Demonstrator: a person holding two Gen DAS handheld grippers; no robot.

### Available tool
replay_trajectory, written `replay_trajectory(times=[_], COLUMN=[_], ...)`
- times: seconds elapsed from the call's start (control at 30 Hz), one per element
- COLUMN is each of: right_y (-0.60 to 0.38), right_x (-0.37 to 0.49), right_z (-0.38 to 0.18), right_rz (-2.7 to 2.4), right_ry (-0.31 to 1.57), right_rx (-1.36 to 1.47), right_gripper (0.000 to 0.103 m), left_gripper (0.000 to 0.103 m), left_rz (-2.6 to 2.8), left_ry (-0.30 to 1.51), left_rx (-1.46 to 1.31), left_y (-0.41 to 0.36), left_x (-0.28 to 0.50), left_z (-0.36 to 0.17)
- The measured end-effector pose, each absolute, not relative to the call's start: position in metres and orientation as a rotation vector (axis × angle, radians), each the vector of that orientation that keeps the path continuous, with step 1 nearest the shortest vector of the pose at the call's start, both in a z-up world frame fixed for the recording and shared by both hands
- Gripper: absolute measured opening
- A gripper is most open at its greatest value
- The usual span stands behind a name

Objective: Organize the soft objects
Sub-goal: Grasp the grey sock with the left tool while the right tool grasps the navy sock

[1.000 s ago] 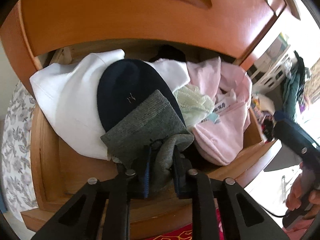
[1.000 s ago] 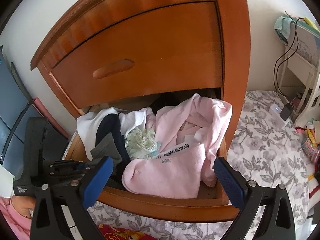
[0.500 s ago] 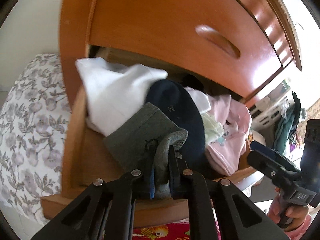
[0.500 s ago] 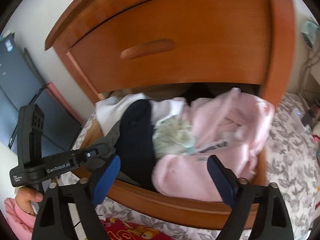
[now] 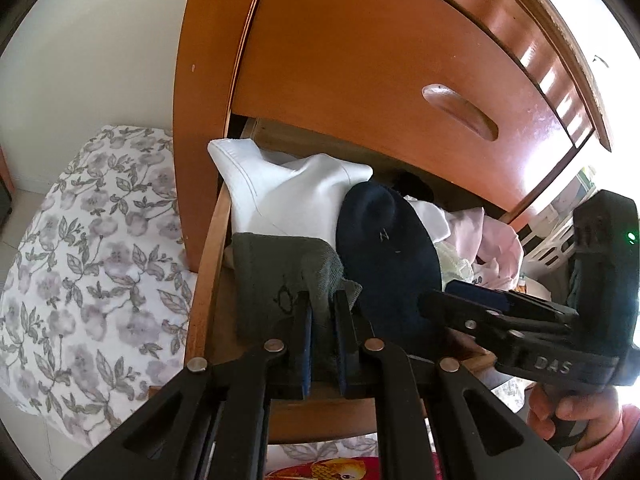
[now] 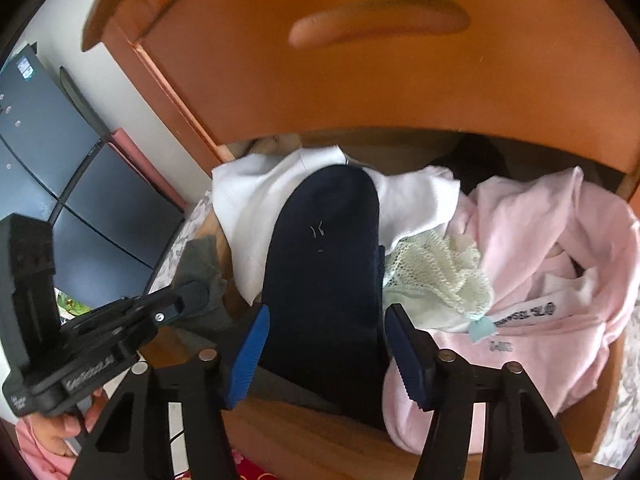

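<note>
An open wooden drawer (image 6: 320, 444) holds a heap of soft clothes. My left gripper (image 5: 322, 312) is shut on a grey sock (image 5: 276, 272) at the drawer's left front corner; in the right wrist view the left gripper (image 6: 192, 294) pinches that grey sock (image 6: 200, 264). A navy sock (image 6: 324, 264) lies lengthwise over a white garment (image 6: 248, 208). My right gripper (image 6: 326, 320) straddles the navy sock's near end, its jaws closing, the blue pads at the sock's two edges. The left wrist view shows the right gripper (image 5: 448, 298) beside the navy sock (image 5: 384, 256).
A pink garment (image 6: 540, 280) and a cream mesh piece (image 6: 440, 272) fill the drawer's right half. A closed drawer front (image 5: 360, 80) overhangs the open one. Floral bedding (image 5: 80, 260) lies left of the cabinet. A person's hand (image 5: 580, 416) holds the right gripper's handle.
The left gripper drew the grey sock leftward off the navy sock to the drawer's left side. The right gripper came in low over the navy sock and its jaws narrowed.
</note>
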State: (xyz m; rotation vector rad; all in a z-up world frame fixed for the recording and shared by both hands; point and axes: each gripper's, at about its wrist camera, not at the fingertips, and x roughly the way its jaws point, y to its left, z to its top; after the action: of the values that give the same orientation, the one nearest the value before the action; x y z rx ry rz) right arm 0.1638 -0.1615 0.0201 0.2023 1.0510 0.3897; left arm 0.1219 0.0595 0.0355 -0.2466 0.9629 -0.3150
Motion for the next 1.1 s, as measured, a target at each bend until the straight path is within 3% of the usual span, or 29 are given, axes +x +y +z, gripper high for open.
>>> replay_trajectory(times=[0.33,0.83,1.03,1.1], right_y=[-0.161,-0.170,-0.158,-0.160], right_x=[0.183,0.157,0.159,0.161], right_z=[-0.004,0.021,0.018,0.014], right_rz=[0.383,0.484,0.510,0.490], right_ry=[1.137,1.082,1.073,1.078], right_rx=[0.284,0.344,0.319,0.327], right_gripper=[0.063,0.056,0.045,0.034], left_gripper=[0.010,0.010,0.010,0.010], left_rz=[-0.311,-0.314,-0.312,-0.312], left_ry=[0.939,0.915,0.910,0.911], left_rx=[-0.207,-0.215,-0.205,-0.208], left_y=[0.056,0.057,0.056,0.057], left_x=[0.119,0.116,0.115,0.114], left_z=[0.034,0.036,0.037,0.037])
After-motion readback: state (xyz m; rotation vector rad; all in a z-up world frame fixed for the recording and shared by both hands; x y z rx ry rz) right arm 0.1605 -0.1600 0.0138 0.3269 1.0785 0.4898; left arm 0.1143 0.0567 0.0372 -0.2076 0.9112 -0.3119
